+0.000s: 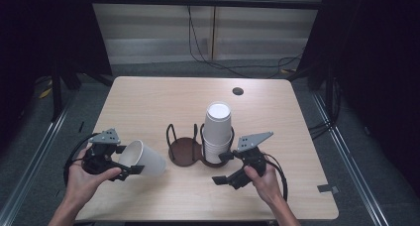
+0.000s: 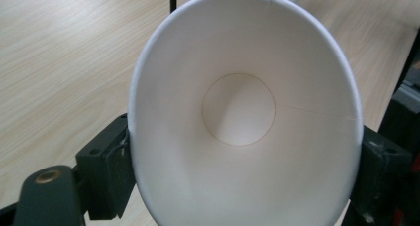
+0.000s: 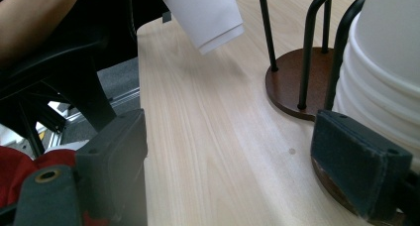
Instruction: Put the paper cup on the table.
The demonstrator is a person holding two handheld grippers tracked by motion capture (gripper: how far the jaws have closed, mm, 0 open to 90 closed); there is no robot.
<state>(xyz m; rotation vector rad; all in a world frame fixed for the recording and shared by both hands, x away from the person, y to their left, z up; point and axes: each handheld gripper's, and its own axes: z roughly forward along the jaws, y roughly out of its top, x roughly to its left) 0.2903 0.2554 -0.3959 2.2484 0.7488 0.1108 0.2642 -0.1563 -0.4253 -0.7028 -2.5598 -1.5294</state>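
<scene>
Bright overhead light on the table [image 1: 148,102], dark surroundings, soft shadows, slightly blurred close-up views

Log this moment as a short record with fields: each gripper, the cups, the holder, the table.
left gripper: shut on the single paper cup, gripping near its rim; the cup lies on its side, mouth toward the hand
right gripper: open, nothing between the jaws, one jaw beside the cup stack
cup stack: upside-down white cups, upright in the right ring of the holder
holder: dark base with black wire loops; left ring empty
table: light wood, a dark round hole near the far edge
</scene>
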